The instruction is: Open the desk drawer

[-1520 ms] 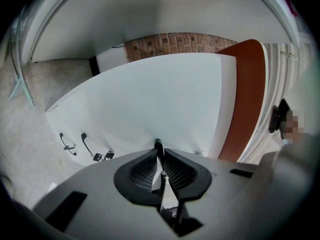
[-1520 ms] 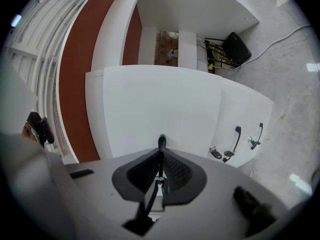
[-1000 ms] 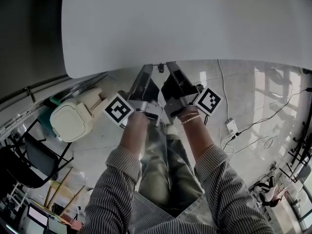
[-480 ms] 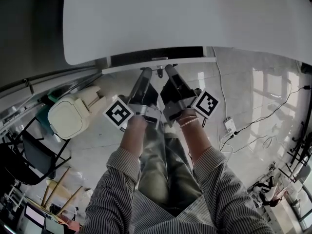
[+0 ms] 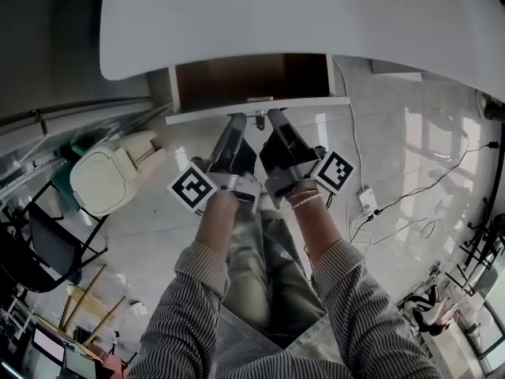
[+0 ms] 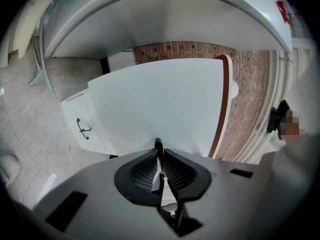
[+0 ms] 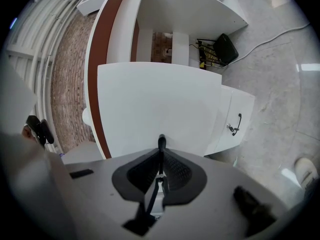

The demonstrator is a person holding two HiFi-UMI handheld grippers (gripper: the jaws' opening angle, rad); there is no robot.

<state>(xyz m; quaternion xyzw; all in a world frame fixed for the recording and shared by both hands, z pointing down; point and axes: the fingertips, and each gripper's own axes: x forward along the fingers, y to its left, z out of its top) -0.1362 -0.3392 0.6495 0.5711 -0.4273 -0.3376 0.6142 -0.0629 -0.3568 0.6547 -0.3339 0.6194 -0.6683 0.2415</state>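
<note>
Jaws of left gripper (image 5: 239, 119) and right gripper (image 5: 274, 115) nearly together, pinching drawer handle (image 5: 259, 118), drawer (image 5: 197, 112) part-open

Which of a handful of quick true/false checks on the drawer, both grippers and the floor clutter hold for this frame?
1. The drawer stands partly open under the desk top. True.
2. The right hand-held gripper is shut on the drawer's handle. True.
3. The left hand-held gripper hangs open, well clear of the handle. False: it is shut on the same handle, beside the right one.
4. The white bin sits at the right of the head view. False: it stands on the floor at the left.
5. Cables lie on the floor at the right of the head view. True.
</note>
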